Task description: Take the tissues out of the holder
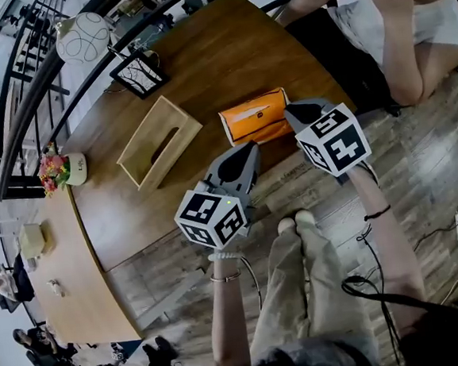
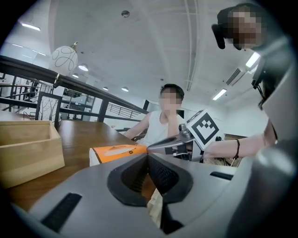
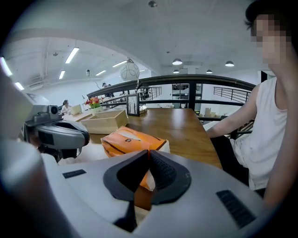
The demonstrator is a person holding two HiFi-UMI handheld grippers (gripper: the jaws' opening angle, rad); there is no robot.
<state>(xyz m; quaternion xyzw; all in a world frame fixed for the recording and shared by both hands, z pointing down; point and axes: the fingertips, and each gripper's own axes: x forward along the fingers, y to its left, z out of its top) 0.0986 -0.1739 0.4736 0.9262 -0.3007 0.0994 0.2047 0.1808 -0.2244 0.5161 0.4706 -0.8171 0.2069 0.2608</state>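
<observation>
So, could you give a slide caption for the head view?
Orange tissue pack on the wooden table beside the wooden holder; left gripper and right gripper, both shut, close to it.

Brown wooden table [image 1: 226, 55] with an open wooden holder [image 1: 159, 141], orange tissue pack [image 1: 255, 117], black wire frame [image 1: 138, 73]

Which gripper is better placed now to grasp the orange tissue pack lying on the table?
Probably the right gripper: the orange tissue pack lies close and straight ahead of its shut jaws. The left gripper, also shut, has the pack off to one side. Either must open first.
</observation>
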